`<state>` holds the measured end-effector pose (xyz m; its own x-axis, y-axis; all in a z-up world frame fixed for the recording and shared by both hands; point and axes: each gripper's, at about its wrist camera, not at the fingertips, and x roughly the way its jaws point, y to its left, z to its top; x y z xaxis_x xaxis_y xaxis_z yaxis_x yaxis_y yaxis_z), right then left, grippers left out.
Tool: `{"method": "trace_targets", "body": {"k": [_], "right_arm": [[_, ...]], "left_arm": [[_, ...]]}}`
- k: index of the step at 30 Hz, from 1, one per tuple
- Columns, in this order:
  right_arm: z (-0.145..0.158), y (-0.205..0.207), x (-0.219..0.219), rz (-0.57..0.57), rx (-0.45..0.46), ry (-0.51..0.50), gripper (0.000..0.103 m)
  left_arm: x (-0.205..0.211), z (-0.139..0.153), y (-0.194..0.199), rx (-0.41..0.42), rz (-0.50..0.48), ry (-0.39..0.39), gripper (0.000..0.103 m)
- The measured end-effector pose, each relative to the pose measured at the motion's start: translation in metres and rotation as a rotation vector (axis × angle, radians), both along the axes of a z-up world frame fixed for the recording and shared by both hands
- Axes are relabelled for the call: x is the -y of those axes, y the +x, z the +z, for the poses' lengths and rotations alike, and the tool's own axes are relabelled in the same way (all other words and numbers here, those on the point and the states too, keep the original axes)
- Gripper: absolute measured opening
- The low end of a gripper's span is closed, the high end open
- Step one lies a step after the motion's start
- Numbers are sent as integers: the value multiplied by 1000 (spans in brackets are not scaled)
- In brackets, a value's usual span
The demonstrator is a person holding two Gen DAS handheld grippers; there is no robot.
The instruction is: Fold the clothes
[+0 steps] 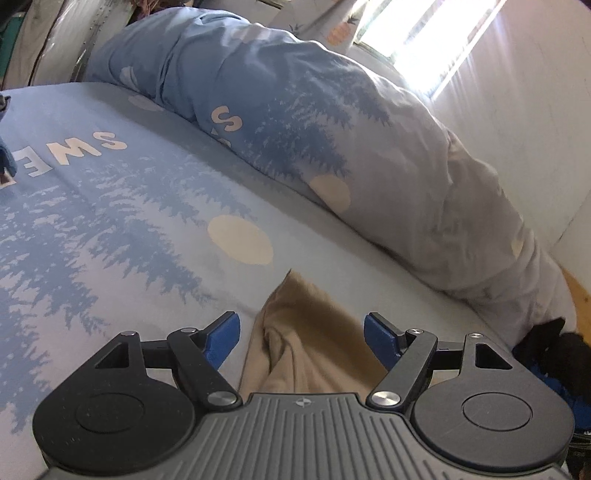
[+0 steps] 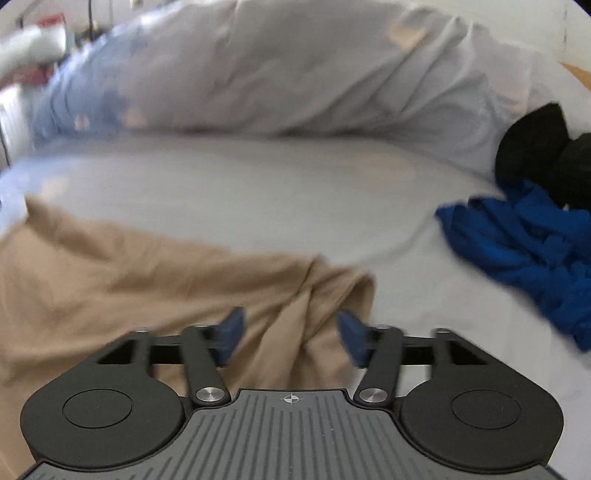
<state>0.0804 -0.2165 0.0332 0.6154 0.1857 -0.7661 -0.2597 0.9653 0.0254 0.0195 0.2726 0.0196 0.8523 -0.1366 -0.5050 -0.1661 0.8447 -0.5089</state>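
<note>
A tan garment (image 1: pixel 310 339) lies rumpled on the bed sheet (image 1: pixel 147 206), one pointed corner reaching away from me. My left gripper (image 1: pixel 301 332) is open, its blue pads either side of the cloth's bunched end, neither pad pressing it. In the right wrist view the same tan garment (image 2: pixel 147 280) spreads from the left edge to a folded end near the centre. My right gripper (image 2: pixel 291 328) hangs open over that end, its blue fingertips (image 2: pixel 232 325) apart with cloth between them. This view is blurred by motion.
A bundled blue and white duvet (image 1: pixel 332 122) runs along the far side of the bed. A crumpled blue garment (image 2: pixel 524 251) and a black garment (image 2: pixel 543 147) lie at the right. A bright window (image 1: pixel 424 33) and white wall stand behind.
</note>
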Motion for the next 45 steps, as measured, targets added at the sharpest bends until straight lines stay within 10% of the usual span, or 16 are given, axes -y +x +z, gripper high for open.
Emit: {"method": "trace_targets", "body": {"k": [7,26,28,36,45], "right_arm": [[-21,-7,11,-16,-88,43,10],[-28,72,49,-200,-70,125,37],[-36,80,52,-185,-96,156,3],[-34,94,56,-217,-60,40,2],[-4,25,55,-244,-22,93,31]], "left_arm": [[2,-6,-15,-29,-33,36,80],[-6,-23,-19,-71,-27,76,80],[-7,-25,-18,-71,-29,74,80],[-1,-29,-19,-69,-58,140,80],[4,-28,-23,-64,-76,176,85]]}}
